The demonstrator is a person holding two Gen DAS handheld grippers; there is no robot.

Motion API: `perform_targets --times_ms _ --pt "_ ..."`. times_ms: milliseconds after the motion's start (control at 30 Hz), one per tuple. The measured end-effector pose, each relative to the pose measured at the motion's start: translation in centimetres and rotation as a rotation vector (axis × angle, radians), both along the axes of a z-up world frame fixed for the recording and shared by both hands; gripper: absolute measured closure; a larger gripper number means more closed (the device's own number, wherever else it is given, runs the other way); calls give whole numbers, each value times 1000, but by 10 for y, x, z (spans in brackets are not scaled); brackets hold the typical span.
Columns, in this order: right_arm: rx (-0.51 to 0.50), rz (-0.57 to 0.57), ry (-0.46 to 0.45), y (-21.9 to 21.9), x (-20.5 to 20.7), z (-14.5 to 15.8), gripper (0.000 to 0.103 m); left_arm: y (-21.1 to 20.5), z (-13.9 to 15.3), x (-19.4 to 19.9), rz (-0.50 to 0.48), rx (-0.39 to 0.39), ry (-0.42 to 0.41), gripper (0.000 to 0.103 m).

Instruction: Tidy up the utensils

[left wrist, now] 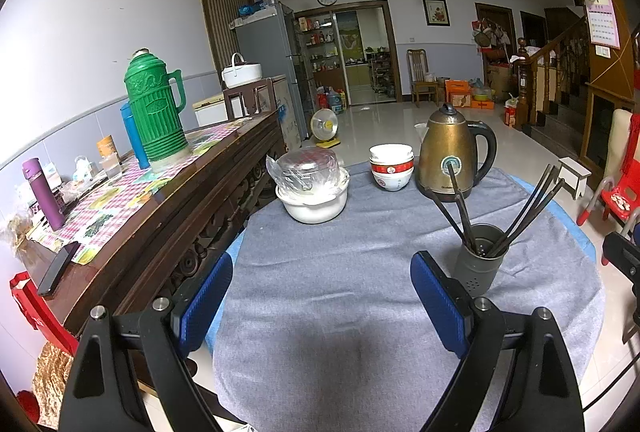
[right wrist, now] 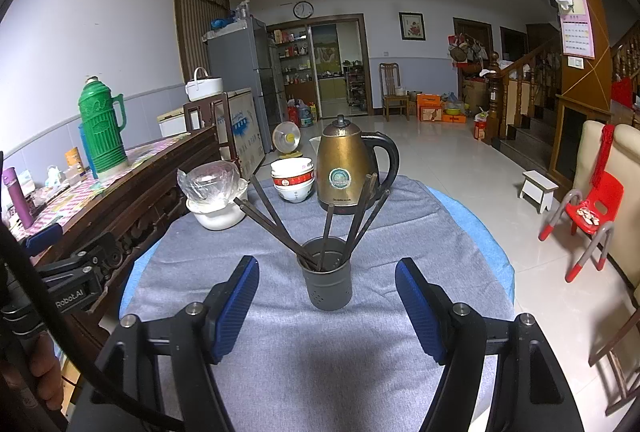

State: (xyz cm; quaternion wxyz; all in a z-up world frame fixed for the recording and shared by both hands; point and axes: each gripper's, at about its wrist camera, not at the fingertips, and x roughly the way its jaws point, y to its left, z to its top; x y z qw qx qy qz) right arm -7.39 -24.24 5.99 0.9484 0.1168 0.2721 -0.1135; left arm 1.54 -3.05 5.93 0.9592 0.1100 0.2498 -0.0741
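A dark grey perforated holder point(left wrist: 480, 258) point(right wrist: 326, 274) stands on the grey cloth of a round table point(left wrist: 340, 272) point(right wrist: 304, 344). Several dark chopsticks point(left wrist: 532, 204) point(right wrist: 272, 216) lean out of it to both sides. My left gripper point(left wrist: 322, 286) is open over bare cloth, with the holder just beyond its right finger. In the right wrist view my right gripper point(right wrist: 326, 296) is open with the holder standing between and a little beyond its blue pads point(right wrist: 236, 306), not touched. The left gripper's body point(right wrist: 76, 284) shows at the right view's left edge.
At the table's far side stand a gold kettle point(left wrist: 450, 156) point(right wrist: 346, 170), stacked bowls point(left wrist: 391, 166) point(right wrist: 293, 178) and a white pot with a plastic-wrapped bowl point(left wrist: 312, 184) point(right wrist: 214, 194). A wooden sideboard point(left wrist: 168, 200) with a green thermos point(left wrist: 154, 108) is on the left.
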Motion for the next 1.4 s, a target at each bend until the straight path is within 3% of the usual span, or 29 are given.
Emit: perform_targets --times_ms 1400 --pt "-8 -9 3 6 0 0 28 2 -7 -2 -12 1 2 12"
